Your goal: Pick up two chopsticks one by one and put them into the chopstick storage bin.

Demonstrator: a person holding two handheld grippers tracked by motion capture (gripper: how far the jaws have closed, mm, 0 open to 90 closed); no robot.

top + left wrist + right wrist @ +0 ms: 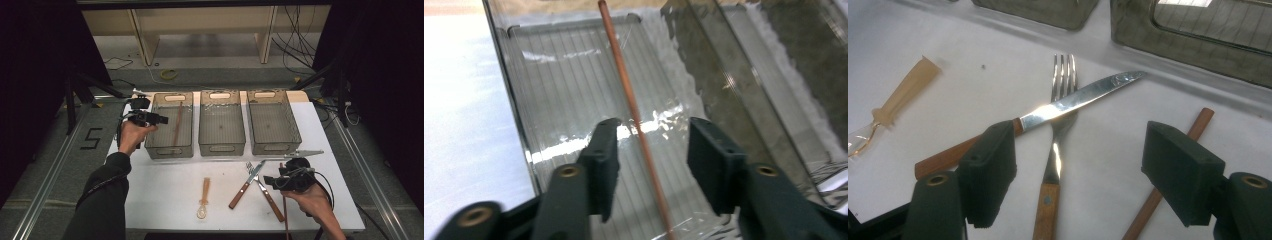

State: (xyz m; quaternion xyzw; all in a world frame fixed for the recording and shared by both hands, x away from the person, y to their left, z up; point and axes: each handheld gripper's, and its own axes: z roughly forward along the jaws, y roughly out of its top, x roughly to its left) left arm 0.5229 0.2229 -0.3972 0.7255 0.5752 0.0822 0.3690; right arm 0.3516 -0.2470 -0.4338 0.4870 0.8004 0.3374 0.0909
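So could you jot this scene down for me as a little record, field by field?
Containers: three clear plastic bins in a row on the white table
Left bin: thin brown chopstick inside
Left gripper: open, jaws either side of that chopstick, not pressing it
Right gripper: open above the cutlery
On table: wooden-handled knife crossing a wooden-handled fork, a second brown chopstick, a pale plastic spoon

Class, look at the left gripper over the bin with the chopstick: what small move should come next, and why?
Probably lift the left gripper straight up out of the left bin. Its jaws stand apart on either side of the chopstick, which lies in the bin; neither pad touches it, so it looks released.
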